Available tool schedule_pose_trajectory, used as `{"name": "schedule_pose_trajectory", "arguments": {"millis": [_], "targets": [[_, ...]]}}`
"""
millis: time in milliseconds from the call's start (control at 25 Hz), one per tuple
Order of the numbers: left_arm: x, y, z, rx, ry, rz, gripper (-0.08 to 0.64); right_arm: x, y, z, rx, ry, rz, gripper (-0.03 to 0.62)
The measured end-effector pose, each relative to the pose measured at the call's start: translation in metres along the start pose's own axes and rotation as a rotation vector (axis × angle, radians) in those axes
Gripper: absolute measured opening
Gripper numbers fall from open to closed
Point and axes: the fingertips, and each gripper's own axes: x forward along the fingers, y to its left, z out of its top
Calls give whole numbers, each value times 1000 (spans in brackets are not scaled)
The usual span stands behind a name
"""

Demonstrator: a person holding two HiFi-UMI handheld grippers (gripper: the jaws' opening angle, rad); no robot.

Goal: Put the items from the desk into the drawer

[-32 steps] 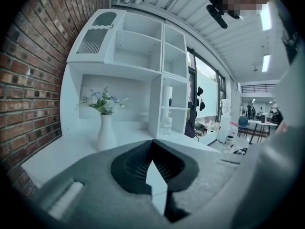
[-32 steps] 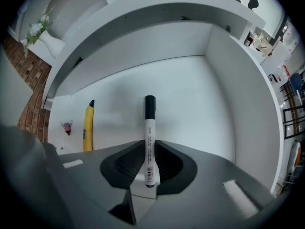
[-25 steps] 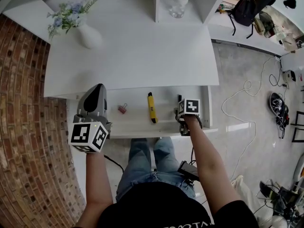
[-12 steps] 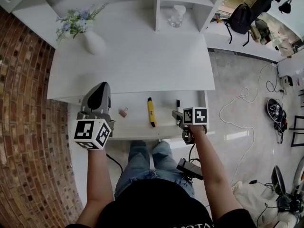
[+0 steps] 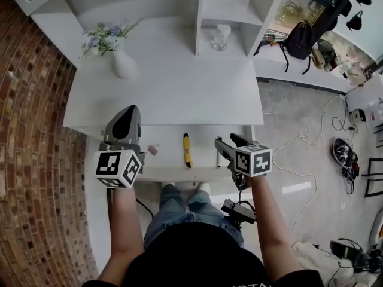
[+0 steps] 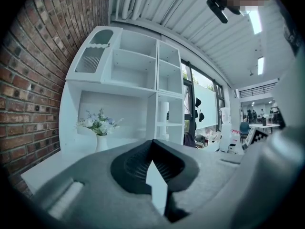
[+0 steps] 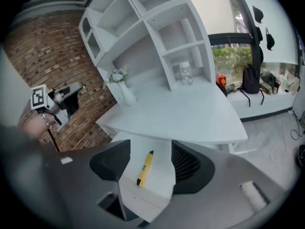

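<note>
The drawer (image 5: 170,161) stands open under the white desk's (image 5: 167,88) front edge. In it lie a pink binder clip (image 5: 154,149), a yellow utility knife (image 5: 187,150) and a black marker (image 5: 218,158). My right gripper (image 5: 228,142) hovers above the drawer's right end. Its jaws have just been opening and stand open with nothing between them. In the right gripper view the knife (image 7: 145,168) shows far below, through the gap of that gripper (image 7: 150,159). My left gripper (image 5: 128,112) is held above the drawer's left end, and its pads (image 6: 153,149) meet at the tip.
A vase of flowers (image 5: 122,61) stands at the desk's back left. A glass jar (image 5: 221,37) sits in the shelf unit (image 5: 221,5) at the back. A brick wall (image 5: 30,148) runs along the left. Cables (image 5: 311,118) lie on the floor to the right.
My right gripper has risen out of the drawer and tilted, leaving the black marker lying inside. My left gripper has lifted a little. The view has shifted toward the shelves.
</note>
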Motion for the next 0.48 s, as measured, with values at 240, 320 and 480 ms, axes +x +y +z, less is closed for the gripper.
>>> {"name": "schedule_pose_trajectory", "arguments": {"millis": [240,320,480], "targets": [[-1,4,28,21,-67,10,5,-43,33,72,-165,-254,-22,209],[-1,6,37,27,-85,9,4,-55,43,93,-134,-334,-3,173],[-1,10,55,48,-122,-3,5,-73,56,127,-127,-436,-7,88]]}}
